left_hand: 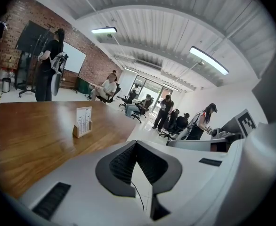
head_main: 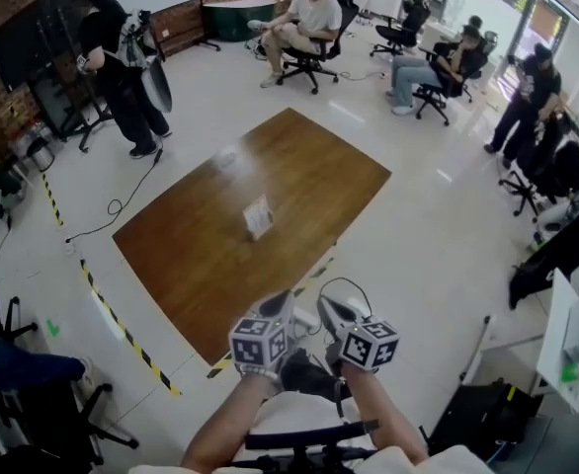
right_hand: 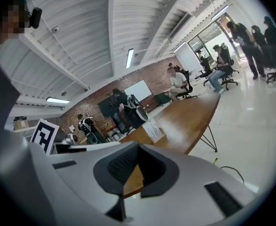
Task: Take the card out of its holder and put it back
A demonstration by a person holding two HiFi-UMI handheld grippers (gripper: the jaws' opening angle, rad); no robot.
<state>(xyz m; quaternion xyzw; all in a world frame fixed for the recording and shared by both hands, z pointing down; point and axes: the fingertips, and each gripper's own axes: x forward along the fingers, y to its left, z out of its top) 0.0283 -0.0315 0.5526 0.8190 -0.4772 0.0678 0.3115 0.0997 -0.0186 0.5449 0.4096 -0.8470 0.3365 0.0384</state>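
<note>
A white card stands upright in a small wooden holder near the middle of the brown wooden table. In the right gripper view the card shows on the table ahead. Both grippers are held side by side over the floor, short of the table's near corner. My left gripper is shut with nothing between its jaws, whose tips meet. My right gripper is also shut and empty. Neither gripper touches the card.
Yellow-black tape runs along the floor by the table's left side. A cable lies on the floor near the grippers. Seated people on office chairs are beyond the table, and a person stands at the far left.
</note>
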